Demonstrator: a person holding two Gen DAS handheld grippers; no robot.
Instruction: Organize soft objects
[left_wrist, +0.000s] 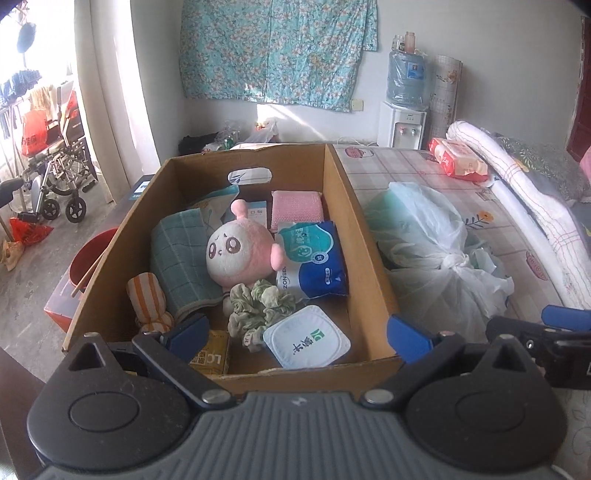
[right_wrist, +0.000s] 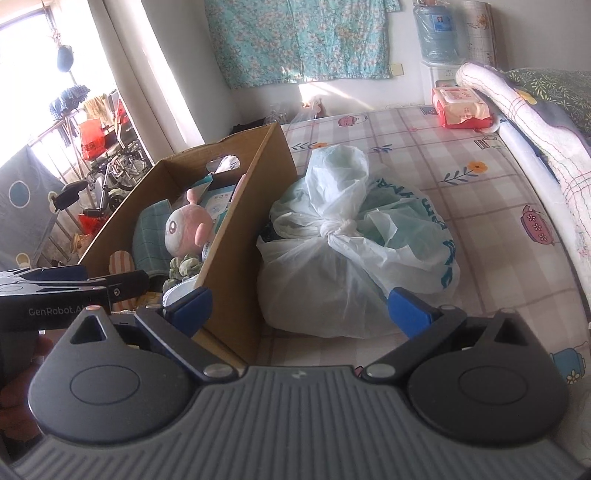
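So here's what I'm looking at from the left wrist cam: an open brown cardboard box (left_wrist: 243, 258) sitting on the checked, flower-print bed sheet (left_wrist: 413, 166), and it's pretty stuffed. Dead centre is a round pink-and-white plush toy (left_wrist: 236, 254). At its 9 o'clock there's a folded teal checked towel (left_wrist: 181, 262), and down at 7 o'clock an orange-and-white striped soft pouch (left_wrist: 147, 302). A blue-and-white soft tissue pack (left_wrist: 317, 262) lies at 3 o'clock, touching the plush. A pink knitted cloth pad (left_wrist: 297, 210) sits at 1 o'clock against the far wall. At 6 o'clock there's a crumpled grey-green scrunchie (left_wrist: 258, 306), and just beyond that, nearest me, a square white plastic cup with a foil lid (left_wrist: 306, 339), with a yellow carton (left_wrist: 210, 356) at its 9 o'clock.

Outside the box, touching its right wall, is a knotted translucent white plastic bag (right_wrist: 351, 251) with pale green stuff inside.

Left gripper (left_wrist: 297, 334): jaws wide apart, nothing in them, hovering over the near edge of the box. Right gripper (right_wrist: 301, 308): also spread wide and empty, aimed at the bag's near side, with the box corner by its left finger.
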